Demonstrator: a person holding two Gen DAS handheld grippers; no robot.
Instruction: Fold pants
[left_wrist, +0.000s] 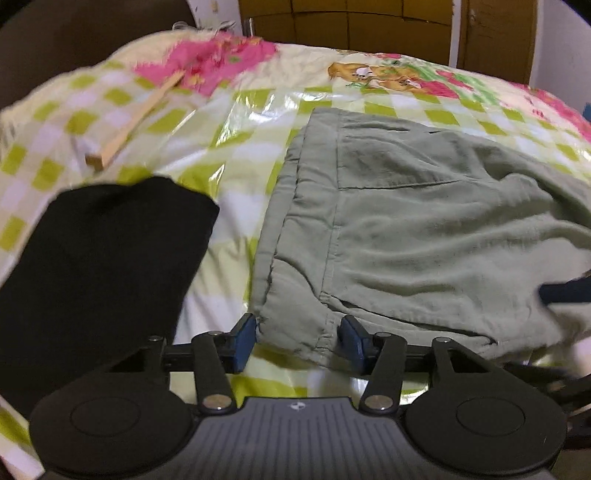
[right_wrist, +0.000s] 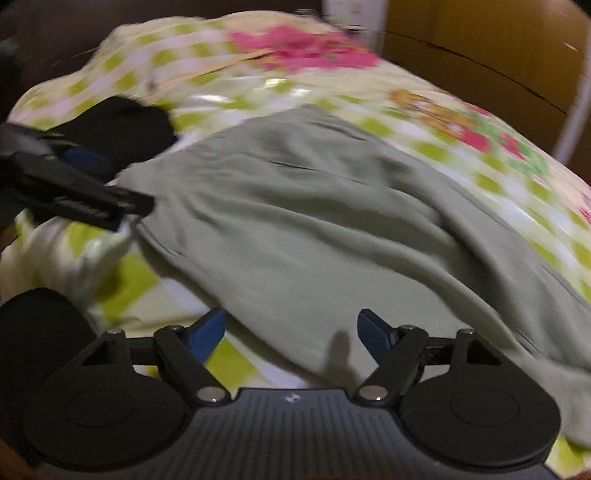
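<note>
Left wrist view shows our left gripper (left_wrist: 299, 332) with its blue pads spread on either side of the near waistband corner of the sage-green cotton pants (left_wrist: 406, 229), not yet pinching it. We judge this stance readies a corner grasp for folding. The pants lie flat on the green-checked floral bedsheet (left_wrist: 240, 122). Our right gripper (right_wrist: 291, 332) hangs spread over the garment's near edge, with cloth between the fingers but unpinched. Just beside the pants lies a folded black cloth (left_wrist: 110, 251); a pale wooden stick (left_wrist: 136, 118) rests well apart. Neither blocks the fold.
</note>
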